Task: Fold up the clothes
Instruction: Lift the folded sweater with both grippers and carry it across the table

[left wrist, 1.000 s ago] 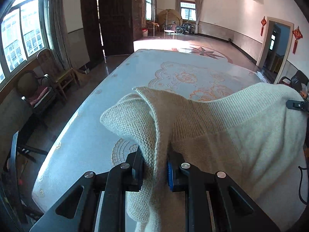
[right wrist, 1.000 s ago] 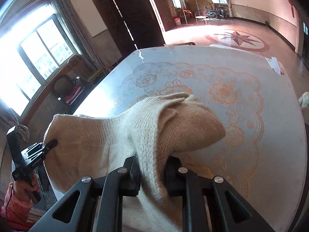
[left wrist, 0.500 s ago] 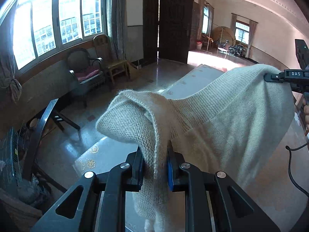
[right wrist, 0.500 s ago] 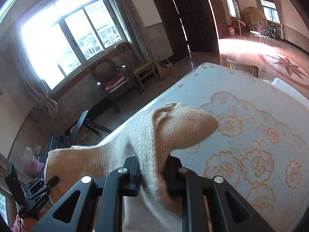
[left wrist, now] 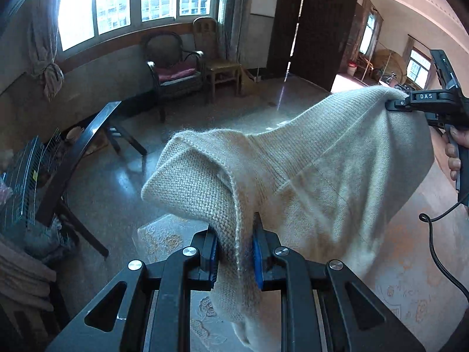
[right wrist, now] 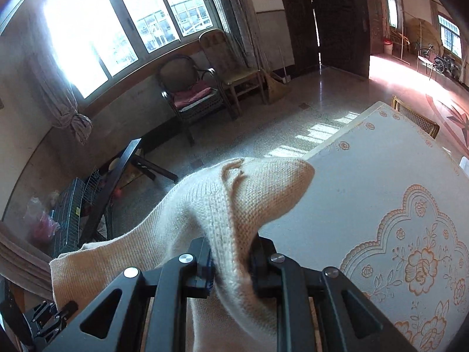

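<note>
- The left gripper (left wrist: pixel 234 246) has its 2 jaws pinched on a bunched edge of a cream knit sweater (left wrist: pixel 316 176); blue pads (left wrist: pixel 257 259) show on the inner faces, with the wool squeezed between them.
- In the left wrist view, the sweater stretches up and to the right from that pinch to the right gripper (left wrist: pixel 394 102), whose tip clamps the far corner of the fabric.
- A hand (left wrist: pixel 453 152) wraps the right gripper's handle at the right edge, and a black cable (left wrist: pixel 439 246) loops down below it.
- In the right wrist view, the right gripper (right wrist: pixel 231 262) is likewise clamped on a thick fold of the sweater (right wrist: pixel 234 199), which peaks into a point above the jaws.
- From there the knit runs down and to the left to the left gripper (right wrist: pixel 63 308), seen small in the lower left corner.
- The sweater hangs in the air between the 2 tools, partly over the table (right wrist: pixel 395 193), which has a pale cloth with an orange flower pattern.
- Beyond lie a shiny floor (right wrist: pixel 263 135), 2 chairs (right wrist: pixel 190 91) under a bright window (right wrist: pixel 123 26), and a dark wooden door (right wrist: pixel 337 14).
</note>
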